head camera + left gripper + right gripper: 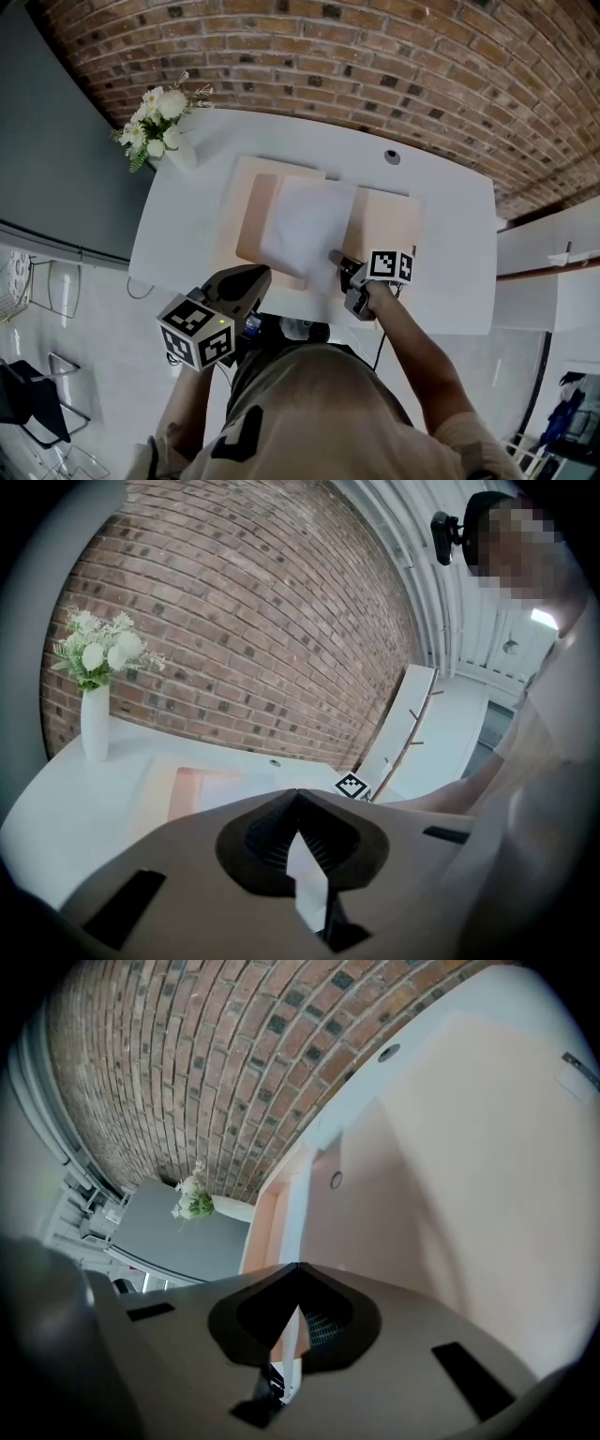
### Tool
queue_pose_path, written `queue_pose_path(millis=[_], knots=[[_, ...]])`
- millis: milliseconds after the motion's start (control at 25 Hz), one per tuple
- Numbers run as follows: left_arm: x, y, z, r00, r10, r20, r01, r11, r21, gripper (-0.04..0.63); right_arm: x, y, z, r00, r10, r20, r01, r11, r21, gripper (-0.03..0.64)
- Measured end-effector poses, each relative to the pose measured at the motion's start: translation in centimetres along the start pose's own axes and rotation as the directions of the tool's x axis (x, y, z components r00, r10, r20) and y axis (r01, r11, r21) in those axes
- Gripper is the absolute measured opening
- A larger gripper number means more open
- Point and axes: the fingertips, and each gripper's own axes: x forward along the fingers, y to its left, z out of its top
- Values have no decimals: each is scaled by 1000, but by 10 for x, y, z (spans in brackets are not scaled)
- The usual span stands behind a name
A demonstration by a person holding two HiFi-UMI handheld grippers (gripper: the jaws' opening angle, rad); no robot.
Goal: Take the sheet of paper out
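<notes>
Where the head view runs from 10 to 2 o'clock, a brick wall [375, 56] curves behind a white table [450, 216].

Folder [386, 225]: peach, lying open and flat mid-table, one leaf towards 9 o'clock and the other towards 3.

Sheet [305, 225]: white, lying on the open folder across its middle, a little askew. Its far edge points to 12 and its near corner to 5.

Left gripper [261, 275]: at 7 o'clock off the table's near edge, held in the air by the person's body and apart from folder and sheet. In its own view the left gripper's [298, 791] tips meet, closed on nothing. Only pale background shows through the slot behind them.

Right gripper [335, 255]: at the sheet's 5 o'clock corner, tip down on the paper. In its own view the right gripper's [298, 1266] jaws are pinched together. A white strip of the sheet [292, 1213] runs straight into them and shows again in the slot, so they hold the sheet's edge. Peach folder [450, 1166] fills that view from 1 to 4 o'clock.

Vase [180, 155]: white, at the table's 10 o'clock corner, with pale flowers [155, 114].

Grommet [392, 157]: small and round, at the table's 1 o'clock edge.
</notes>
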Motion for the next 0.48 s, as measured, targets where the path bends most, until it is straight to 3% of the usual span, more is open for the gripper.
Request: queue_pose_path(millis=[480], knots=[[4, -13, -2, 1000, -7, -2, 8, 1000, 12, 14, -23, -9, 6, 1000, -4, 28, 4, 1000, -3, 23]])
